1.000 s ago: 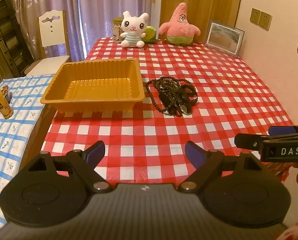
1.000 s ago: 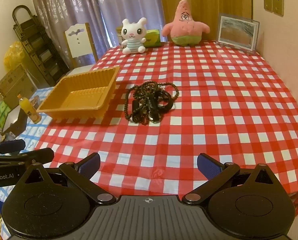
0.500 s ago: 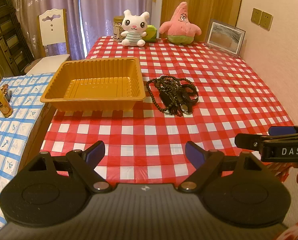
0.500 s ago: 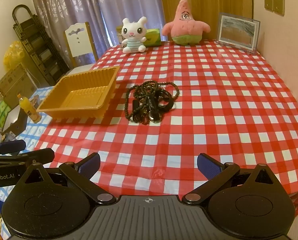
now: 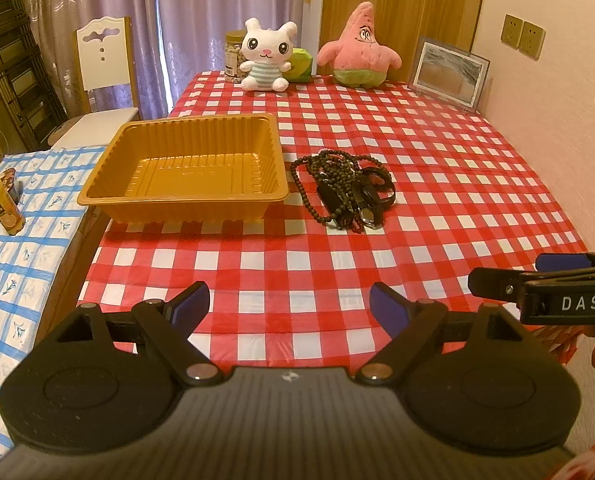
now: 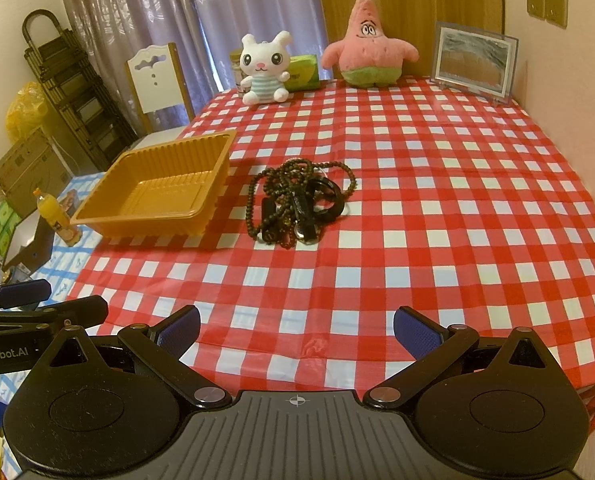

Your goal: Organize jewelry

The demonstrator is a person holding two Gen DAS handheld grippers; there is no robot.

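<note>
A tangled heap of dark beaded jewelry [image 5: 343, 190] lies on the red-checked tabletop [image 5: 457, 184] toward its left edge, just beside the right wall of an empty gold plastic tray [image 5: 185, 172] and apart from it. The left tongs [image 5: 289, 304] and right tongs [image 6: 295, 330] both hover over the near edge, each with fingers spread apart and holding nothing.

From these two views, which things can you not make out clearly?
- Jewelry pile: both views, pieces tangled and too small to count.
- Jar: right wrist view, mostly hidden behind the white bunny plush.
- Tray: right wrist view, near wall hides part of its floor.
- Right gripper: left wrist view, cut by the frame edge.
</note>
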